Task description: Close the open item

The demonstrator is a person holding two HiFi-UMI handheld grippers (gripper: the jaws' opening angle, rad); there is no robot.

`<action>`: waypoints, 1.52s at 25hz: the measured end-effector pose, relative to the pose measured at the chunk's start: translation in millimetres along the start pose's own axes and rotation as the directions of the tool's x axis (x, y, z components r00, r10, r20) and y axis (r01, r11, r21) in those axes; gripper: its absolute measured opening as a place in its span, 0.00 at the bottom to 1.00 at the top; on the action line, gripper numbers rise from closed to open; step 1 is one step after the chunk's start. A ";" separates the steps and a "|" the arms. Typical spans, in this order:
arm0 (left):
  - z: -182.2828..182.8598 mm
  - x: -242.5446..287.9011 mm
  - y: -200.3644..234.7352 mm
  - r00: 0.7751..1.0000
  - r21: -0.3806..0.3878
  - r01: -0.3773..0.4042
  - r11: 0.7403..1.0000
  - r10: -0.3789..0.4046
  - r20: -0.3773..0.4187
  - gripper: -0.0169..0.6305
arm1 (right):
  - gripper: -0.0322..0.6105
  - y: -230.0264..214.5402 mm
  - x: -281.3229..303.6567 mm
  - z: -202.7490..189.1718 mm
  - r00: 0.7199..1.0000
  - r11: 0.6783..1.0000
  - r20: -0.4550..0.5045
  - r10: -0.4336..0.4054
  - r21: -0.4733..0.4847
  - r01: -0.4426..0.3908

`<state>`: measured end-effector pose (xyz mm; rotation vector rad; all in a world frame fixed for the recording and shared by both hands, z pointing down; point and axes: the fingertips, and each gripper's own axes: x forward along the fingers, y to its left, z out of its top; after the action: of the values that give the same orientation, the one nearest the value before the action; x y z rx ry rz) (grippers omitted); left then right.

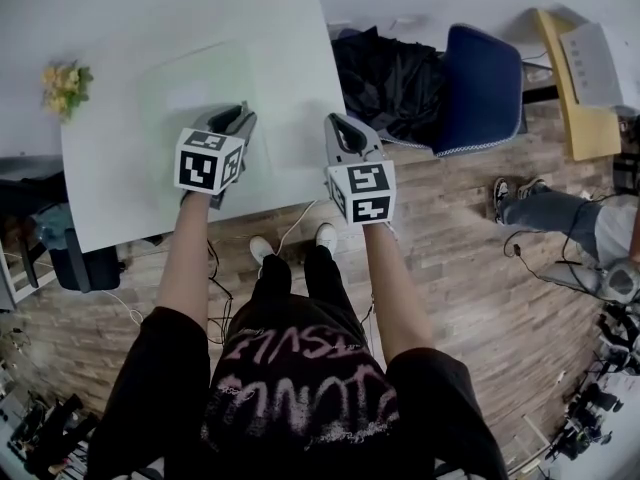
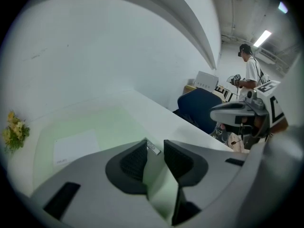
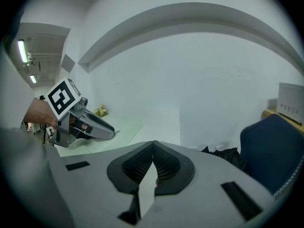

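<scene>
Left gripper [image 2: 155, 143] half open, right gripper [image 3: 153, 144] shut, both empty: could slip off small metal tab [image 2: 153, 147], dragging flimsy green pouch [image 2: 95, 122] across table [image 2: 152, 109].

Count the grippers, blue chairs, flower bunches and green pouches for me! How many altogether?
Grippers: 2, the left gripper and the right gripper
Blue chair: 1
Yellow flower bunch: 1
Green zip pouch: 1
Total: 5
</scene>
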<state>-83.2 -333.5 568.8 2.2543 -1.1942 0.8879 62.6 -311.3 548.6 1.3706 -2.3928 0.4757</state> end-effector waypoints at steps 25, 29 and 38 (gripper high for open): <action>18.7 -106.5 -0.6 0.959 -0.065 -0.086 0.994 0.100 0.265 0.20 | 0.06 47.1 -41.7 51.6 0.991 0.998 0.127 0.037 -0.060 -0.029; 22.1 -137.5 -5.2 0.942 -0.036 -0.124 0.992 0.129 0.309 0.17 | 0.06 57.3 -56.5 67.4 0.986 0.998 0.161 0.038 -0.058 -0.029; 27.6 -199.7 0.4 0.887 -0.039 -0.219 0.975 0.216 0.408 0.10 | 0.06 80.6 -80.3 102.7 0.972 0.995 0.229 0.046 -0.092 -0.026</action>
<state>-158.6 -238.9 407.6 2.4213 -1.6565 0.4992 17.7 -258.0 412.1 1.4140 -2.5930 0.2254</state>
